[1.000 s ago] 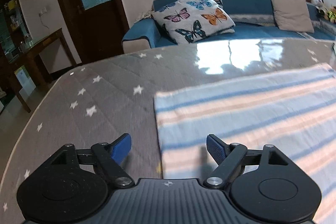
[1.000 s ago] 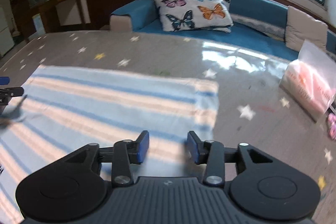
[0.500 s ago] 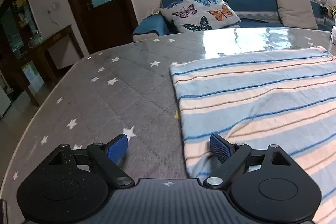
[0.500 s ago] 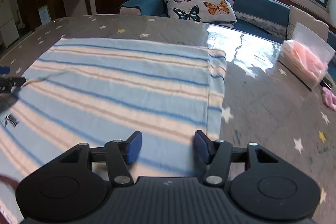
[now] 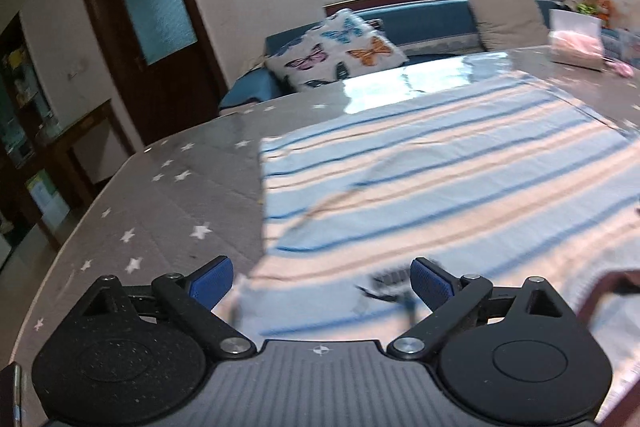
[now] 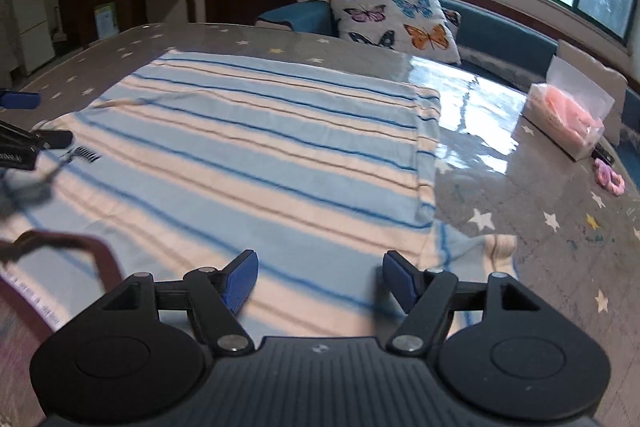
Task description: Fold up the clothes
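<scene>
A light blue and cream striped garment [image 5: 440, 167] lies spread flat on the grey star-patterned table [image 5: 180, 211]; it also shows in the right wrist view [image 6: 260, 155]. My left gripper [image 5: 320, 283] is open and empty, held over the garment's near left corner. My right gripper [image 6: 318, 281] is open and empty over the garment's near right edge, where a fold of cloth [image 6: 472, 251] sticks out. The left gripper's blue fingertip [image 6: 16, 99] shows at the far left of the right wrist view.
A clear bag of pink items [image 6: 568, 115] and a pink hair tie [image 6: 610, 179] lie on the table's right side. A blue sofa with a butterfly cushion [image 6: 400, 19] stands behind the table. A dark red strap [image 6: 80, 251] hangs near the front edge.
Both grippers have pulled back toward the garment's near edge and risen, so more of the cloth shows. Both stayed open and empty.
</scene>
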A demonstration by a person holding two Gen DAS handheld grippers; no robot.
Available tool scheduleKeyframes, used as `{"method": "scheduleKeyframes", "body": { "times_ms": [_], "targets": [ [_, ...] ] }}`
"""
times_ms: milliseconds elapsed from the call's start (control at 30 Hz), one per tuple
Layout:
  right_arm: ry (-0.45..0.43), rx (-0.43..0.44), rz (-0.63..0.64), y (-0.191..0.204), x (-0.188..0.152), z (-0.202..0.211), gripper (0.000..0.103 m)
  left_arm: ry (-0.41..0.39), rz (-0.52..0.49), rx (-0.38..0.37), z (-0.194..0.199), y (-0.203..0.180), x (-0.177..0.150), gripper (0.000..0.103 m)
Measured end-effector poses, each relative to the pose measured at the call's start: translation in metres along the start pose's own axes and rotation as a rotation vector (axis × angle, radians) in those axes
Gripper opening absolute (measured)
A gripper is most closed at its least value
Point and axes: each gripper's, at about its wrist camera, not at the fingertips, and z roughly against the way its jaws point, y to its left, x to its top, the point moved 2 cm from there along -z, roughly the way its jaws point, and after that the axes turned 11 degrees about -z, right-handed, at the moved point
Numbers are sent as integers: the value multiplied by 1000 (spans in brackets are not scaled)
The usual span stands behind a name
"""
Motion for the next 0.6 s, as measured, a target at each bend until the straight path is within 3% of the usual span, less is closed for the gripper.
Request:
{"method": "scheduleKeyframes", "body": {
  "times_ms": [300,400,500,600],
  "targets": [
    [-8,72,115,35,-33,24,80,-61,-85,-93,29,-54,-16,100],
    [-10,65,142,36,-43,33,80,-95,-106,-78,38,-60,-24,100],
    [24,72,140,32,-44,38,80,-93,-98,-134,45,-60,-30,102],
    [35,70,167,30,-41,43,80,-109,-118,-130,49,-59,-31,102]
  ]
}}
